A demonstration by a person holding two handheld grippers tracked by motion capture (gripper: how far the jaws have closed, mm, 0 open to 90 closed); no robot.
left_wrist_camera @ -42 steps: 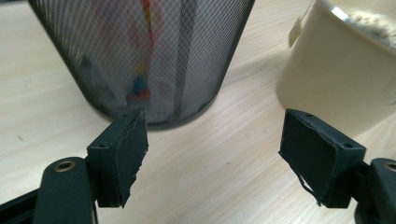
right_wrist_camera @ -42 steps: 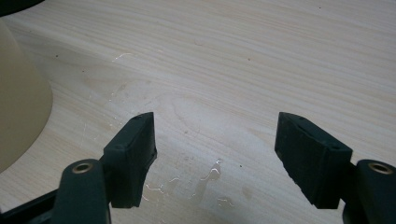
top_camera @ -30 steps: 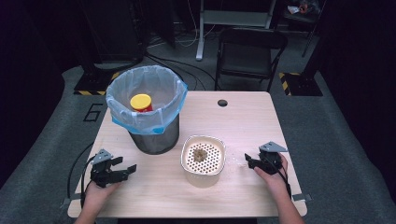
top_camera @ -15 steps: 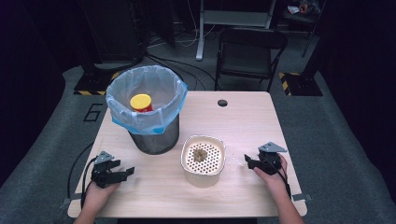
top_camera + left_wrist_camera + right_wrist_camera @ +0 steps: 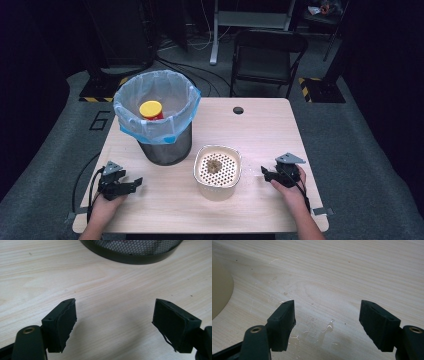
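A black mesh bin (image 5: 165, 147) lined with a pale blue bag (image 5: 155, 102) stands at the table's left, with a yellow-lidded red item (image 5: 151, 109) inside. In front of it to the right sits a cream perforated basket (image 5: 217, 172) holding a brown clump (image 5: 215, 165). My left gripper (image 5: 134, 184) rests open near the front left corner, pointing right; its view has the bin's base (image 5: 132, 251) just beyond the open left gripper (image 5: 113, 322). My right gripper (image 5: 265, 174) is open right of the basket, pointing at it. The right gripper (image 5: 327, 322) hovers over wet wood beside the basket's wall (image 5: 219, 290).
The wooden table (image 5: 250, 130) has a small dark cable hole (image 5: 238, 110) at the back. Water drops (image 5: 327, 328) glisten on the wood between the right jaws. A black folding chair (image 5: 267, 50) stands behind the table. Cables trail off the front corners.
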